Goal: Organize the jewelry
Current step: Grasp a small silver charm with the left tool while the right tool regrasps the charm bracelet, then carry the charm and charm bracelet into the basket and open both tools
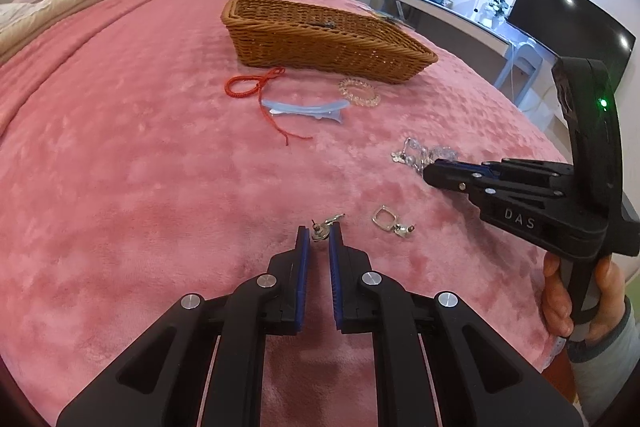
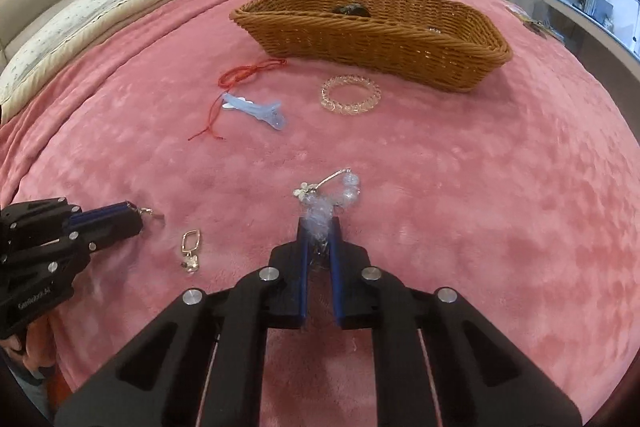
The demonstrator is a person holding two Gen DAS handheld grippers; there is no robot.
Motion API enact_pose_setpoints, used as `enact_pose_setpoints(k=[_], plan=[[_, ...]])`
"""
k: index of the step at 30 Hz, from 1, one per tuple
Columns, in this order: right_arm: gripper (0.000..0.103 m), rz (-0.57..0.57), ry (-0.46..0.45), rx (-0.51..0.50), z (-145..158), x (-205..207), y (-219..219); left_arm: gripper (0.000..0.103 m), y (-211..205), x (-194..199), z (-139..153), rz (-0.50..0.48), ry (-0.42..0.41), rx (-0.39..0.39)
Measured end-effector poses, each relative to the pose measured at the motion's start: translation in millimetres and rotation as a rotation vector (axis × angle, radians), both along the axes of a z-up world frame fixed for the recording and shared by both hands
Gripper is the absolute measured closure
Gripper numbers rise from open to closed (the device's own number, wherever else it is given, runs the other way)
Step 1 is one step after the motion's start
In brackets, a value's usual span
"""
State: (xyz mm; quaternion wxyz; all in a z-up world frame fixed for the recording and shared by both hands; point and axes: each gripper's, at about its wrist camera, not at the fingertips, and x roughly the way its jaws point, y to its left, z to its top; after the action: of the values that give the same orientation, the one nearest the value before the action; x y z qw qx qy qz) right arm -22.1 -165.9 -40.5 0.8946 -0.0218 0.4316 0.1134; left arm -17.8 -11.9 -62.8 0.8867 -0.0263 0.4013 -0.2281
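Observation:
My left gripper (image 1: 319, 231) is shut on a small silver earring (image 1: 322, 228) low over the pink blanket; it also shows in the right wrist view (image 2: 136, 219). My right gripper (image 2: 319, 227) is shut on a clear bead bracelet with a silver flower charm (image 2: 332, 193), seen in the left wrist view (image 1: 420, 153) with the gripper (image 1: 430, 173) beside it. A second silver earring (image 1: 390, 221) (image 2: 190, 251) lies between the grippers. A wicker basket (image 1: 320, 41) (image 2: 380, 35) stands at the back.
A red cord (image 1: 260, 87) (image 2: 236, 79), a light blue hair clip (image 1: 304, 109) (image 2: 256, 111) and a clear coil hair tie (image 1: 358, 91) (image 2: 350, 95) lie in front of the basket. A dark item (image 2: 352, 10) lies inside it. Pillows (image 2: 80, 23) at far left.

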Motion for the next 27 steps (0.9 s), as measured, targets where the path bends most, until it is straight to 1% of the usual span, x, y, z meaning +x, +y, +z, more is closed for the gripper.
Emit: enact_pose_setpoints(k=[2,5,9,16,21,24,27], plan=[[0.095,-0.012,-0.009,0.021,3,-1,-2,0.095,1,-1,4,0.005,-0.008,-0.004],[0.095,-0.028,-0.021,0.081,13,-2,-12,0.095,2,-1,11,0.008,-0.028,-0.010],[0.095,-0.033,-0.040,0.124,29,-2,-22,0.095,6,1,28,0.008,-0.064,-0.030],[0.095,-0.042,-0.136,0.130,74,1,-28,0.095,5,13,70,0.000,-0.163,-0.035],[0.095,-0.052,-0.200,0.132,108,18,-37,0.095,-6,38,100,0.007,-0.227,-0.047],[0.095,-0.059,-0.251,0.123,132,37,-39,0.095,-17,61,120,0.004,-0.277,-0.051],[0.095,-0.067,-0.288,0.117,149,62,-41,0.095,-25,88,134,-0.006,-0.297,-0.081]])
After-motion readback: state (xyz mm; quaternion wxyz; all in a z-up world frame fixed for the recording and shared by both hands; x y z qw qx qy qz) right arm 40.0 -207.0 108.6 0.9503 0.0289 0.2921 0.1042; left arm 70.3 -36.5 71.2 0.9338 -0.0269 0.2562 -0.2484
